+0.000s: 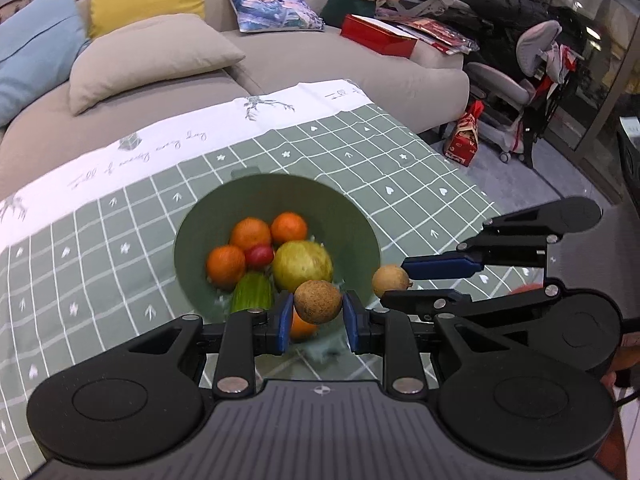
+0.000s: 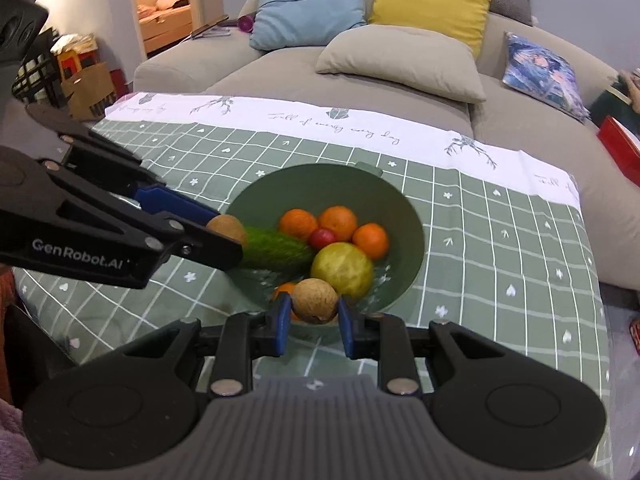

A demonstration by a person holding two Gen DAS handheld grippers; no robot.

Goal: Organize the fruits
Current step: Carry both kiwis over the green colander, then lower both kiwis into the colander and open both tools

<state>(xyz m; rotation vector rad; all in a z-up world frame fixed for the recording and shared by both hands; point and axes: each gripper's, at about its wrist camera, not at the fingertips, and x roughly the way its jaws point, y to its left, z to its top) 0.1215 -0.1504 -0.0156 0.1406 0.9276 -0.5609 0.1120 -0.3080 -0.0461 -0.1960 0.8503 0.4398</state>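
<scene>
A green bowl [image 1: 352, 216] [image 2: 408, 216] on the checked tablecloth holds several oranges [image 1: 250, 234], a small red fruit [image 1: 259, 256], a yellow-green round fruit [image 1: 302, 266] [image 2: 342, 270] and a green cucumber [image 1: 252, 294] [image 2: 276, 252]. My left gripper [image 1: 318, 314] is shut on a brown round fruit [image 1: 318, 302] above the bowl's near rim. My right gripper [image 2: 314, 314] is shut on a second brown round fruit [image 2: 314, 300], also over the near rim. Each gripper shows in the other view with its fruit [image 1: 390, 280] [image 2: 228, 230].
The green checked tablecloth [image 1: 100, 248] [image 2: 500, 240] covers the table. A grey sofa [image 1: 320, 52] with cushions stands behind it. A person sits at a cluttered desk [image 1: 516, 4] at the far right. A red bag [image 1: 466, 136] stands on the floor.
</scene>
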